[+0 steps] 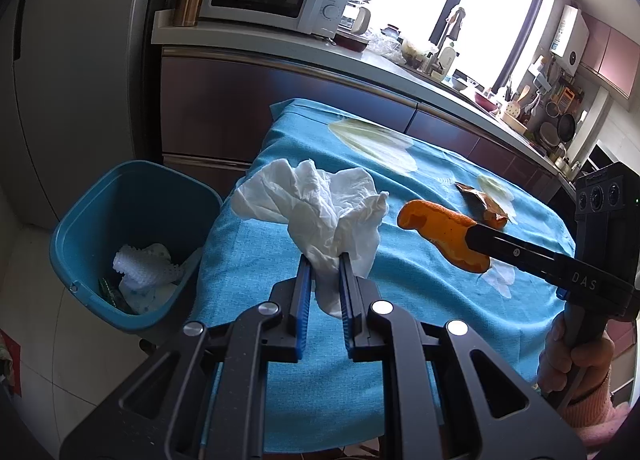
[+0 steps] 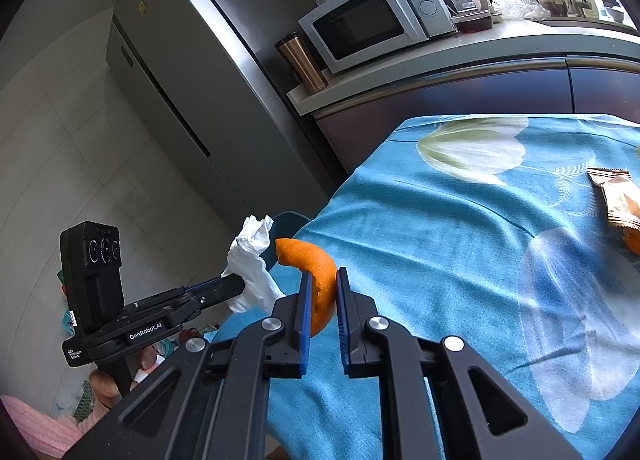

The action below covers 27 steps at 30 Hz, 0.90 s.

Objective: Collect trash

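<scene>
Holding both pieces above the surface's left edge, we have the left claw [image 1: 325, 260] pinching the crumpled tissue [image 1: 320, 204] and the right claw [image 2: 322, 280] pinching the orange peel [image 2: 316, 272]; the blue bin [image 1: 80, 220] stands below that edge.

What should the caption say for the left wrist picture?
Left tool pinches crumpled tissue beside the blue bin.
</scene>
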Available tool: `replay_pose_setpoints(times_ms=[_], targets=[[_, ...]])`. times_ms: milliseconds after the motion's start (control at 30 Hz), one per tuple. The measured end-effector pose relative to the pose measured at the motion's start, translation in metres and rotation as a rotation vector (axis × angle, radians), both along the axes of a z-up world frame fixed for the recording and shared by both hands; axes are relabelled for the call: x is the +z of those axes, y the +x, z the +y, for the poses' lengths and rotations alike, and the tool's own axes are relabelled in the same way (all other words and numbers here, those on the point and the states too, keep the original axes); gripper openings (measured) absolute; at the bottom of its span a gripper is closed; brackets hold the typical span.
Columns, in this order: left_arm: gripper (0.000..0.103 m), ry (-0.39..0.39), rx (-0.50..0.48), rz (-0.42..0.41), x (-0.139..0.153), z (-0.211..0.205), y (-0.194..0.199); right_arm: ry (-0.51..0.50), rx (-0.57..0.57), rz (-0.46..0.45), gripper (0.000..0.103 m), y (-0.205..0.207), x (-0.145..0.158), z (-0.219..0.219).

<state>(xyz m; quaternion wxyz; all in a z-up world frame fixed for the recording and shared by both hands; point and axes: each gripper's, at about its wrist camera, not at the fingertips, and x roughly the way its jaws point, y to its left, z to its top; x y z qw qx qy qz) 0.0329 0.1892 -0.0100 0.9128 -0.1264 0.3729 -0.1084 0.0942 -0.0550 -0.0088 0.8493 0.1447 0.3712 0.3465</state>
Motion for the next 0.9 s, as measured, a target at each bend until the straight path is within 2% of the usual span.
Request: replay_pose_setpoints(times_ms=[900], targets=[[0.014,0.005,0.042,-0.003,0.000,0.021,-0.003,0.010,0.043,0.015,0.010,0.008,-0.002,0.023]])
